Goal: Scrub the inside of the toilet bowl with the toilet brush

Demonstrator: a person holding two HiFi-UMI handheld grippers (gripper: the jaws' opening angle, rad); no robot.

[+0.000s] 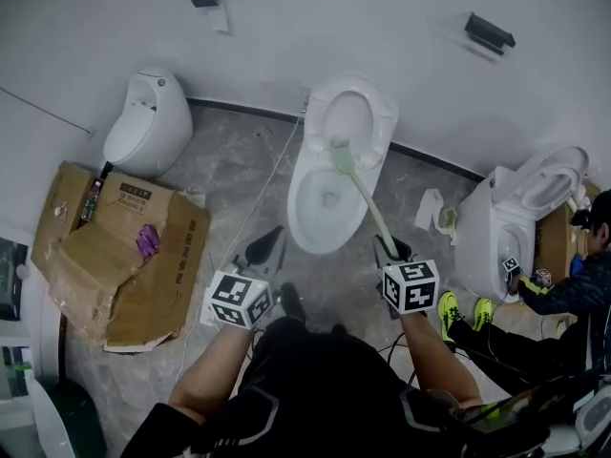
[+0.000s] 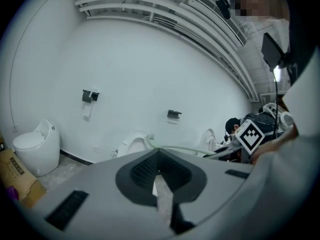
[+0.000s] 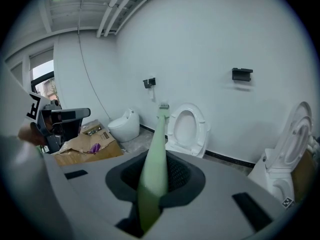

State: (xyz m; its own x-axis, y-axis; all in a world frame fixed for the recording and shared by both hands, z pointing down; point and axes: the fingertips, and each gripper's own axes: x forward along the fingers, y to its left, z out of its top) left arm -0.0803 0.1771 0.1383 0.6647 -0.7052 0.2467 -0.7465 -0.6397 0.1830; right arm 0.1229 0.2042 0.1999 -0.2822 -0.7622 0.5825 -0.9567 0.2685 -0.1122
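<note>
The right claw (image 1: 391, 248) is clamped on the handle end of the green toilet brush (image 1: 367, 198). The brush's long axis slants from beside the near right edge of the toilet bowl (image 1: 298, 219) to the bowl's back rim, where the bristled head sits just below the raised seat (image 1: 348, 113). The left claw (image 1: 267, 248), tips together on nothing, hangs off the bowl's front left, so the scrubbing likely falls to the right hand, dipping the head into the bowl's hollow.

Before you, the toilet bowl (image 1: 310, 232) gleams in glossy white ceramic, while your toilet brush (image 1: 365, 197) is smooth, pale-green matt plastic. The grey marbled stone floor (image 1: 229, 175) carries a dull sheen beside creased, matt brown cardboard (image 1: 143, 256).
</note>
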